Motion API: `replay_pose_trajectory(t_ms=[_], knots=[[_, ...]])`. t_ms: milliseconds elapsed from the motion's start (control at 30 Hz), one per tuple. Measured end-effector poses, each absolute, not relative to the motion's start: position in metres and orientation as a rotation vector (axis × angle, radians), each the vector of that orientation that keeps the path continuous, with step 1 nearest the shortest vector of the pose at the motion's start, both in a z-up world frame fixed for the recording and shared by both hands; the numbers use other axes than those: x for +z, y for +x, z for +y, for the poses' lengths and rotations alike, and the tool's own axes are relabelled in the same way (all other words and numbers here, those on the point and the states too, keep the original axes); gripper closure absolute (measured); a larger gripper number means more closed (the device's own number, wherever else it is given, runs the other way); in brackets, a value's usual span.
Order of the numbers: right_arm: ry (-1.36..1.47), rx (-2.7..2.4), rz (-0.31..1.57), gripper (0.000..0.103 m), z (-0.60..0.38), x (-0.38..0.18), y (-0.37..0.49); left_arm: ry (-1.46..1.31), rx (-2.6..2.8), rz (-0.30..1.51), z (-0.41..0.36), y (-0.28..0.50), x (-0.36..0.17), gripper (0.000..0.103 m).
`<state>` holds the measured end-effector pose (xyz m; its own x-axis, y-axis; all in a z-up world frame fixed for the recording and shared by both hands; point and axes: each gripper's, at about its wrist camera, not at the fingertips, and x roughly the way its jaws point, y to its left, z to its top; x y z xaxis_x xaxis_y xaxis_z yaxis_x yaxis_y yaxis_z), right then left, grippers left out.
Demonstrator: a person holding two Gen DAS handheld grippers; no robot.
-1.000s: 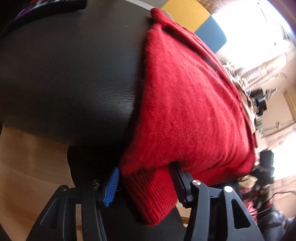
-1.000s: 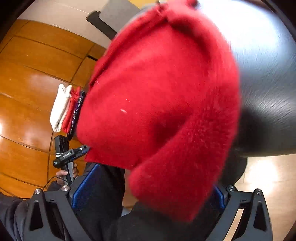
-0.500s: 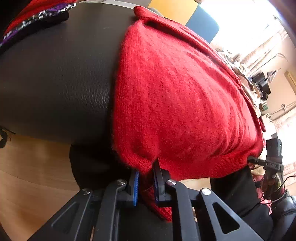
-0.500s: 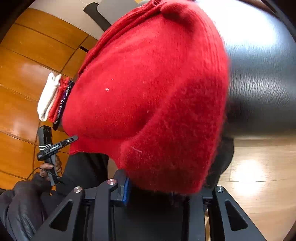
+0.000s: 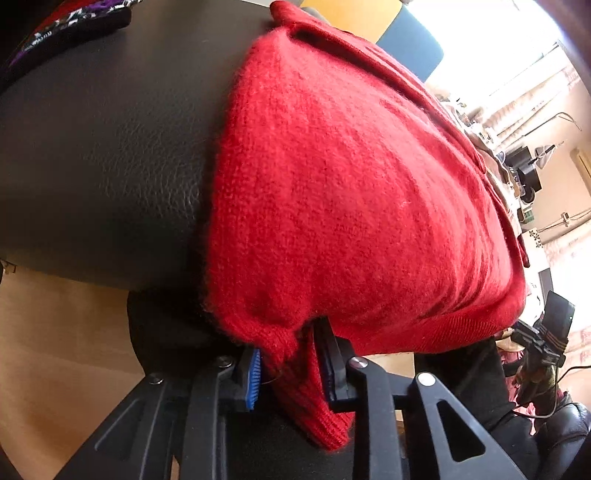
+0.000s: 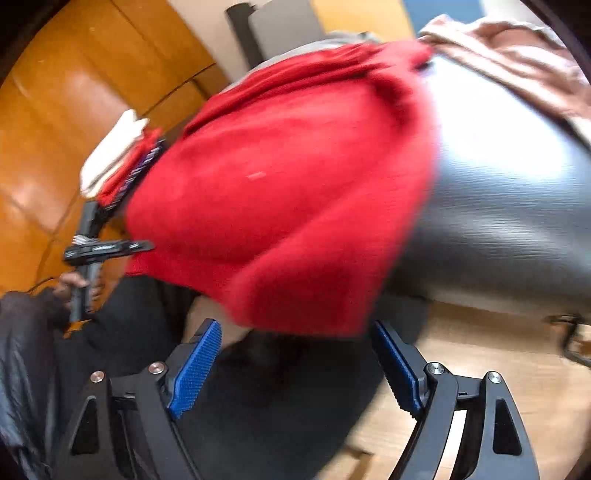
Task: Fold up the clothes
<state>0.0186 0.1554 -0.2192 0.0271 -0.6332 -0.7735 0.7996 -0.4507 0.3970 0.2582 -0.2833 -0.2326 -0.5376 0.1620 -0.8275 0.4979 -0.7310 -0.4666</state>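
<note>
Fuzzy red sweater; folded, ribbed hem.

A black leather-look cushion fills most of the left wrist view, its grained surface dull there and catching a pale sheen in the right wrist view. Under it runs light wooden flooring. Behind stands a wall of glossy orange-brown wood panels, with a grey chair back rising past the cushion's far edge. A yellow panel and a dark blue one sit side by side beyond. Off toward the bright window there is a cluttered desk with dark equipment, too small to make out. A thin black cable trails near the lower corner.
</note>
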Motion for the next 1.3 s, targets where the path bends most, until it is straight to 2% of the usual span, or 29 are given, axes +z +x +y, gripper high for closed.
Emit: replay_pose_trajectory(t_ms=[33,167,333,400,433,533,567,667,767,867,1000,1067,1100,1133,1167,1233,1300], knots=[[1.181,-1.673,0.188,0.02,0.158,-0.217,0.014,1.382,-2.368,1.037,-0.283,0.258,-0.233,0.078],[1.124,-1.599,0.134,0.043,0.134,-0.208,0.02,1.397,-2.367,1.007,-0.282,0.255,-0.231,0.078],[1.154,-1.442,0.188,0.045,0.102,-0.223,0.028,1.436,-2.368,0.875,-0.275,0.25,-0.227,0.088],[1.176,-1.429,0.213,0.055,0.093,-0.231,0.028,1.443,-2.369,0.836,-0.273,0.249,-0.225,0.09],[1.187,-1.422,0.226,0.069,0.089,-0.235,0.028,1.44,-2.369,0.83,-0.273,0.25,-0.223,0.092],[1.202,-1.412,0.243,0.078,0.083,-0.239,0.029,1.41,-2.395,0.907,-0.277,0.257,-0.217,0.094],[1.196,-1.419,0.216,0.084,0.087,-0.235,0.028,1.395,-2.409,0.952,-0.279,0.261,-0.213,0.094],[1.159,-1.434,0.097,0.093,0.098,-0.217,0.024,1.322,-2.503,1.072,-0.284,0.272,-0.194,0.094],[1.108,-1.437,-0.053,0.093,0.106,-0.199,0.019,1.277,-2.554,1.13,-0.291,0.277,-0.181,0.094],[1.146,-1.505,-0.035,0.093,0.105,-0.208,0.009,1.274,-2.551,1.139,-0.296,0.281,-0.184,0.094],[1.207,-1.5,-0.071,0.084,0.12,-0.222,-0.003,1.281,-2.56,1.191,-0.29,0.296,-0.194,0.094],[1.225,-1.48,-0.085,0.058,0.123,-0.227,-0.003,1.289,-2.552,1.207,-0.298,0.326,-0.199,0.093],[1.239,-1.47,-0.087,0.05,0.123,-0.231,-0.002,1.296,-2.546,1.21,-0.295,0.315,-0.205,0.093],[1.252,-1.459,-0.088,0.034,0.123,-0.234,-0.002,1.301,-2.541,1.215,-0.293,0.309,-0.21,0.093],[1.265,-1.448,-0.09,0.025,0.122,-0.238,-0.001,1.302,-2.537,1.218,-0.288,0.306,-0.217,0.093],[1.291,-1.427,-0.093,0.024,0.122,-0.245,0.001,1.312,-2.524,1.216,-0.284,0.294,-0.226,0.093],[1.316,-1.405,-0.097,0.028,0.121,-0.251,0.003,1.328,-2.505,1.213,-0.28,0.292,-0.23,0.093]])
